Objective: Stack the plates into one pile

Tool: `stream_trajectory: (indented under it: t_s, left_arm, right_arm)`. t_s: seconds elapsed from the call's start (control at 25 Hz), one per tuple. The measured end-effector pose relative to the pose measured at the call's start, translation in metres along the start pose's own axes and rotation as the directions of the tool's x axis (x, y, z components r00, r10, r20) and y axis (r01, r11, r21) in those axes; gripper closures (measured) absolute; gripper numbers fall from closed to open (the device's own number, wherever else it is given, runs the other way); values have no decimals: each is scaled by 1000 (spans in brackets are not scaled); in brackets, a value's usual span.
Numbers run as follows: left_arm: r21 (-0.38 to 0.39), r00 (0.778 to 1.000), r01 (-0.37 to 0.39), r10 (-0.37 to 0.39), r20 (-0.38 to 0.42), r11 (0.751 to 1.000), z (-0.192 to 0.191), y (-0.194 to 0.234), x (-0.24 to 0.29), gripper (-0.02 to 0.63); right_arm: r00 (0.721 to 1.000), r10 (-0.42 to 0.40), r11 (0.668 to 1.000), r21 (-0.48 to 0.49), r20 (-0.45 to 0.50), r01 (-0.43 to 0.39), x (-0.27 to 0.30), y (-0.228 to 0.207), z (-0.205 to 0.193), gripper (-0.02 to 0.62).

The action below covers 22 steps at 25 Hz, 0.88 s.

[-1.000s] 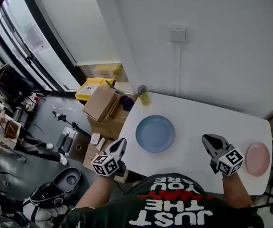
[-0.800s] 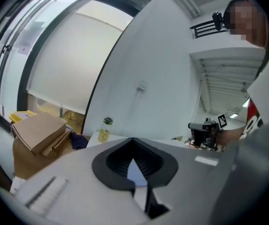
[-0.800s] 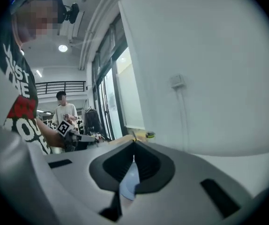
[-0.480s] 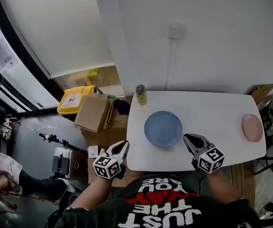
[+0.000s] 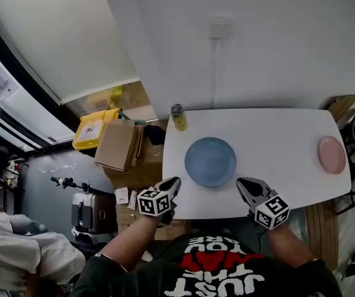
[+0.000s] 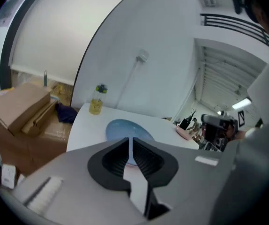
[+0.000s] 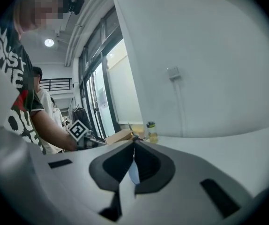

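A blue plate [image 5: 209, 161] lies on the white table [image 5: 270, 132], left of its middle. A small pink plate [image 5: 332, 155] sits alone at the table's right end. My left gripper [image 5: 175, 181] hovers at the front edge, just left of the blue plate, jaws shut and empty. My right gripper [image 5: 240, 183] is over the front edge just right of that plate, also shut with nothing in it. From the left gripper view the blue plate [image 6: 124, 129] lies straight ahead beyond the shut jaws [image 6: 130, 140], with the pink plate [image 6: 183, 133] far right. The right gripper [image 7: 134, 140] points left along the table.
A yellow bottle [image 5: 178, 117] stands at the table's back left corner. Cardboard boxes [image 5: 119, 144] and a yellow bin [image 5: 91, 129] sit on the floor left of the table. A wall with a socket [image 5: 218, 26] runs behind. A person [image 5: 17, 258] is at lower left.
The right gripper has moved left, from near the pink plate to beside the blue plate. The left gripper has shifted right toward the table's edge. The head view has swung round.
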<state>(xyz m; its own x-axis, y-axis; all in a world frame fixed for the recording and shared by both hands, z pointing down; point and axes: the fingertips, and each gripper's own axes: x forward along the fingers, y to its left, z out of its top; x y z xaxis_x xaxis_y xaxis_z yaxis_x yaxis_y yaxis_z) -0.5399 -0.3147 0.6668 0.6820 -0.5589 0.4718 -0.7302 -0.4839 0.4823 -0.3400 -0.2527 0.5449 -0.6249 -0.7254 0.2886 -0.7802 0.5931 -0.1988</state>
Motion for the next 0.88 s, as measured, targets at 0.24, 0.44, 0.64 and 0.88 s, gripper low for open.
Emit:
stream_trajectory:
  t_s: [0.24,0.44,0.64,0.88]
  left_arm:
    - [-299,984,-18,-36,-173,954,-35,41,91,487]
    - [-432,957,-72,-59,-283,899,-68,47,131,439]
    - [-607,968,-128,-36,-250,785,-72,63,144,534]
    - [-615,967,-89,-81,-243,783,-41,9,162,546]
  right_arm:
    - [999,1,1000,20,-33,0,4,-9,-20,589]
    - [997,-53,997,50,-59,56,-17,-15,-37,589]
    - [983,-174,981,72,-50,178,-48,-28,-48,589]
    - [959,-283,955,95,6,281,-105,-61,-42,589]
